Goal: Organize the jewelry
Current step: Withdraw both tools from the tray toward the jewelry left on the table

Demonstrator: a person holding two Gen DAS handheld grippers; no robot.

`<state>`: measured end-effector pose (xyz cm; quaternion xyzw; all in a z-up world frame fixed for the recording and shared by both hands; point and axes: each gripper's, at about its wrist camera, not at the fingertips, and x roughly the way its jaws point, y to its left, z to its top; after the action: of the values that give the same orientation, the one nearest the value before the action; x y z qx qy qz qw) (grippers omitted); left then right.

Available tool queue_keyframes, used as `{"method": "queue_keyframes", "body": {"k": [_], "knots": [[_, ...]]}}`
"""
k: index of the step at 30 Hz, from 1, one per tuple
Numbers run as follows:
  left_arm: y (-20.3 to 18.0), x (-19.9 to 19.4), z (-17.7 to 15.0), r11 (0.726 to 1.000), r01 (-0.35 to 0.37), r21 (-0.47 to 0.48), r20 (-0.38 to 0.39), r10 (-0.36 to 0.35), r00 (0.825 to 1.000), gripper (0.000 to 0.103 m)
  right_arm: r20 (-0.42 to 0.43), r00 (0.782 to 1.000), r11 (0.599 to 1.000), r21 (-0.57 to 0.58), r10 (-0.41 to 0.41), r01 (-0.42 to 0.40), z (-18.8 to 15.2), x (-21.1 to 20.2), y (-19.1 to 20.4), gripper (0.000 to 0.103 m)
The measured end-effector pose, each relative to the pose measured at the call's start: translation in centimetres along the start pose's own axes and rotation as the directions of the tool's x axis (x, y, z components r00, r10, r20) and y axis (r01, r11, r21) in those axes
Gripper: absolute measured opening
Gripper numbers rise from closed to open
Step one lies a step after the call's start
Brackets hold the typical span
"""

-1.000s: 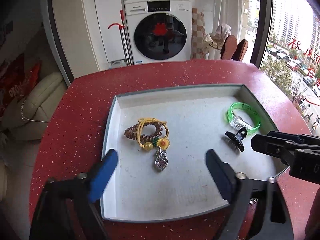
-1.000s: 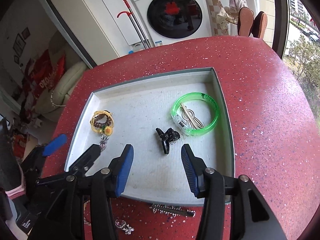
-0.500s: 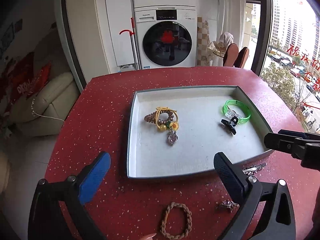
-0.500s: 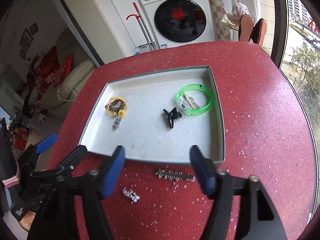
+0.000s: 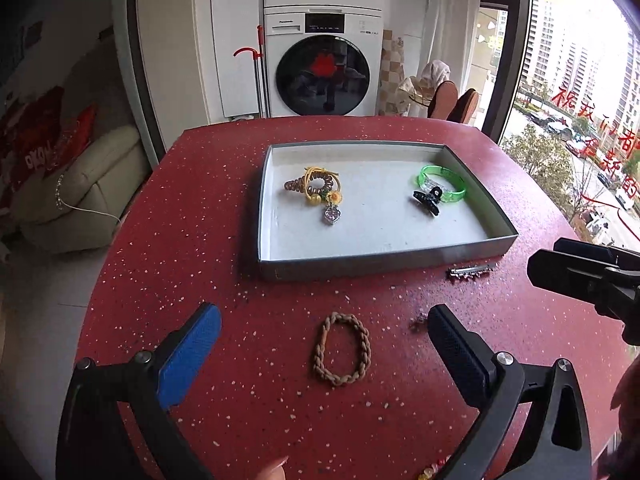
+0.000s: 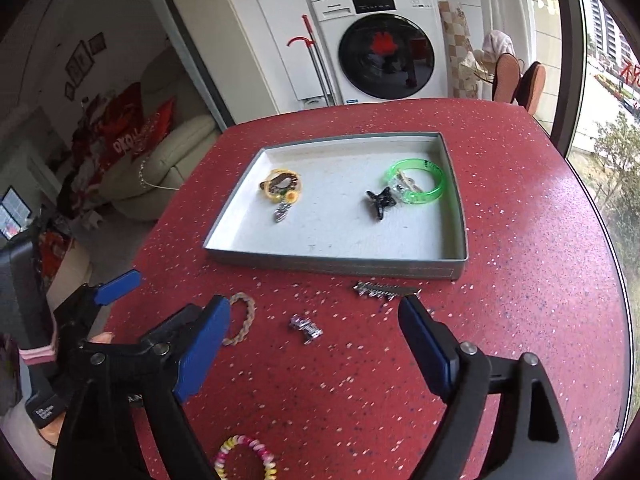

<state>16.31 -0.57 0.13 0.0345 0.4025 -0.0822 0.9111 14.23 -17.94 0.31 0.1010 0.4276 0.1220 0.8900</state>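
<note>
1. Washing machine (image 5: pixel 322 62): brand wordmark on the white control strip left of the display, small grey print, reads as "Panasonic"; seen in both wrist views
2. Display (image 5: pixel 324 23) on the same strip: dark panel with faint light marks, too small to read
3. Window (image 5: pixel 580 120): large red Chinese characters stuck on the glass in two rows, distorted at the fisheye edge; not sure of the characters
4. Red cushion (image 6: pixel 128 136) on the cream sofa: white block letters, "OKO" legible, the rest lost in folds
5. Green bangle (image 6: pixel 418 182): dark print along the far rim, too small to read
</note>
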Motion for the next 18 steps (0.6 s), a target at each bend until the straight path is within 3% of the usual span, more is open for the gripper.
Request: {"method": "queue_keyframes", "body": {"k": [18], "knots": [[-0.5, -4.9, -5.9, 0.999, -0.03, -0.024, 0.025, 0.031, 0.999, 0.103, -0.003, 0.998, 0.998, -0.023, -0.06, 0.06, -5.5, -5.3, 2.7, 0.088]]}}
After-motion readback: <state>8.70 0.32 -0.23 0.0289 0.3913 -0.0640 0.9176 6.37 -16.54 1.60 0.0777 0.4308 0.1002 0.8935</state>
